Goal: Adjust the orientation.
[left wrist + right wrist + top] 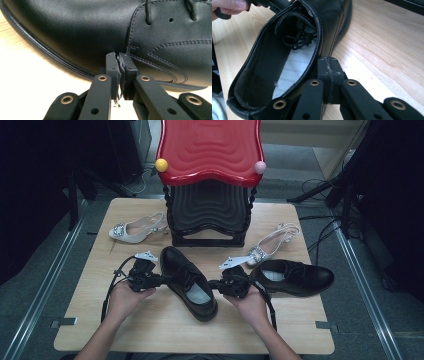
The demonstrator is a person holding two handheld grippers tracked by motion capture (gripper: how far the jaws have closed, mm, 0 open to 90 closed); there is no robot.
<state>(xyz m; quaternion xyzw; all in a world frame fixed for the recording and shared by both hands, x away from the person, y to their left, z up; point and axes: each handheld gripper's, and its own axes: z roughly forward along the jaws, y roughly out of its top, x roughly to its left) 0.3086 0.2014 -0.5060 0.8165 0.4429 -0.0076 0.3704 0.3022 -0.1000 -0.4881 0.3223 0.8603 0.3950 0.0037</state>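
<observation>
My left gripper [159, 280] and right gripper [216, 284], both w/ jaws pinched together on nothing, press tips against opposite flanks of a glossy black leather lace-up shoe [189, 282] lying mid-table on the pale wood tabletop [150, 325]. Likely stiff-soled, soft slick upper, moderately heavy; best hold prob. the collar rim. Forearms low, grippers level, pointing inward

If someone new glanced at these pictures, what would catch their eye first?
Probably the red stool stacked on a black one at the table's far edge. Next, the black shoe at the centre, with the shut left gripper and right gripper against its two sides.
</observation>
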